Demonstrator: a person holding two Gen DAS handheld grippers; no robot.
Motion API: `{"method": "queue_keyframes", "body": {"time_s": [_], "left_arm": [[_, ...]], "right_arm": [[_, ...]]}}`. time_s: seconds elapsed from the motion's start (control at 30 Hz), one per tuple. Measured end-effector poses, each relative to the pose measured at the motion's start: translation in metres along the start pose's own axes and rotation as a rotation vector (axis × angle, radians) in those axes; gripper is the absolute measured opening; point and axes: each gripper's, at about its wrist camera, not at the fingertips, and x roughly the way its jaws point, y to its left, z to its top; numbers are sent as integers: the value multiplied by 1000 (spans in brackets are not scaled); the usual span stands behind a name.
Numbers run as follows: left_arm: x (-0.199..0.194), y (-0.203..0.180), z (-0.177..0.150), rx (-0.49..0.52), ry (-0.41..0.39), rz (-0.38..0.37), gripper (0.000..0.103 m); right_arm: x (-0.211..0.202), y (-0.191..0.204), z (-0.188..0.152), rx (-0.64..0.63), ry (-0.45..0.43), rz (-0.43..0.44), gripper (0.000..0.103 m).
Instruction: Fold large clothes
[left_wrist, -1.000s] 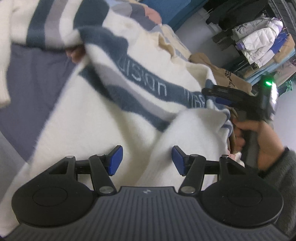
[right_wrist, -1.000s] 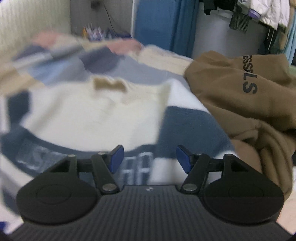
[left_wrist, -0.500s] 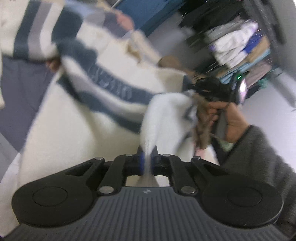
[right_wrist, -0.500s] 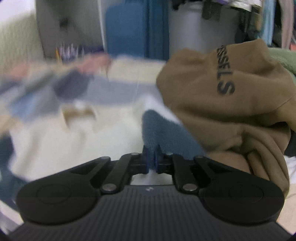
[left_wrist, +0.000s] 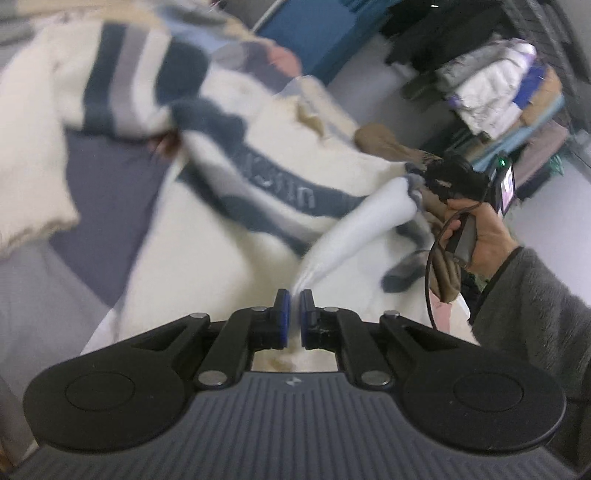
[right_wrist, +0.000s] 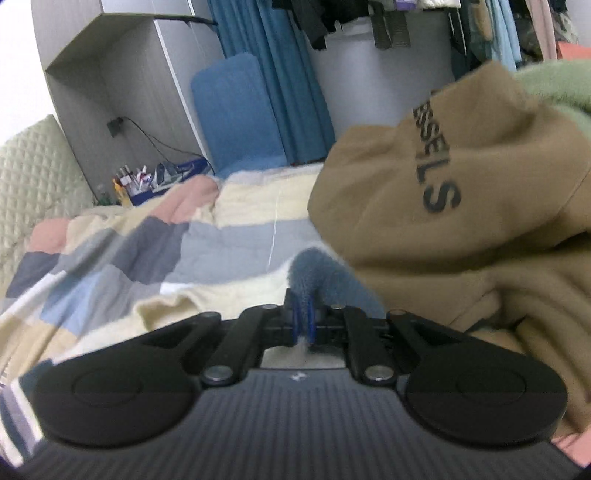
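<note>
We judge the fold barely begun — left tongs (left_wrist: 291, 308) and right tongs (right_wrist: 303, 317) each clamp the striped sweater (left_wrist: 221, 206), which sprawls unfolded on the bed ahead of them.

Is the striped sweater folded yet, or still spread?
Not folded: the striped sweater lies rumpled across the bed, one sleeve thrown over, with the left gripper and right gripper each clamped on an edge.
</note>
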Motion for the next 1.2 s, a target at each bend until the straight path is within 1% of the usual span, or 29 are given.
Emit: {"method": "queue_keyframes", "body": {"time_s": [0.07, 0.13, 0.2, 0.27, 0.33, 0.4, 0.43, 0.5, 0.53, 0.57, 0.63, 0.7, 0.77, 0.9, 0.97, 1.03, 1.07, 1.13, 1.2], "left_arm": [[2, 1, 1, -1, -5, 26, 7], [4, 6, 1, -27, -13, 49, 7], [10, 14, 3, -74, -1, 51, 7], [9, 21, 6, -99, 0, 50, 7], [12, 23, 10, -102, -10, 67, 8], [16, 28, 12, -124, -25, 68, 8], [19, 30, 12, -132, -19, 68, 8], [24, 31, 12, -129, -11, 79, 14], [23, 30, 12, -123, -8, 92, 26], [21, 30, 11, -117, -10, 98, 40], [17, 26, 11, -103, -29, 114, 51], [12, 18, 10, -81, -59, 159, 52], [8, 6, 10, -20, -88, 189, 54], [-2, -11, 8, 66, -144, 223, 55], [-7, -16, 9, 79, -156, 208, 55], [-14, -19, 12, 78, -167, 148, 55], [-18, -22, 12, 83, -176, 133, 55], [-19, -27, 13, 112, -188, 125, 55], [-17, -33, 11, 155, -183, 131, 55]], "right_arm": [[16, -3, -9, 30, 10, 4, 9], [31, -3, -17, 35, 25, 5, 11], [44, -1, -26, 17, 43, 1, 11], [54, 1, -34, -18, 56, -7, 11], [57, -1, -39, -31, 53, -7, 11], [53, -2, -41, -36, 31, 18, 13], [48, -1, -41, -43, 15, 38, 16], [36, -2, -42, -38, -16, 74, 24], [32, -3, -42, -32, -19, 88, 34], [27, -1, -43, -33, -22, 100, 46], [13, 5, -47, -52, -38, 115, 52], [-1, 11, -52, -58, -42, 137, 52], [-20, 19, -61, -52, -50, 190, 52], [-64, 42, -83, -111, -42, 254, 52], [-86, 50, -94, -138, -39, 266, 52], [-104, 55, -104, -157, -30, 273, 53], [-111, 55, -110, -160, -24, 279, 53], [-122, 55, -120, -156, 2, 271, 53], [-130, 56, -128, -164, 26, 250, 53]]}}
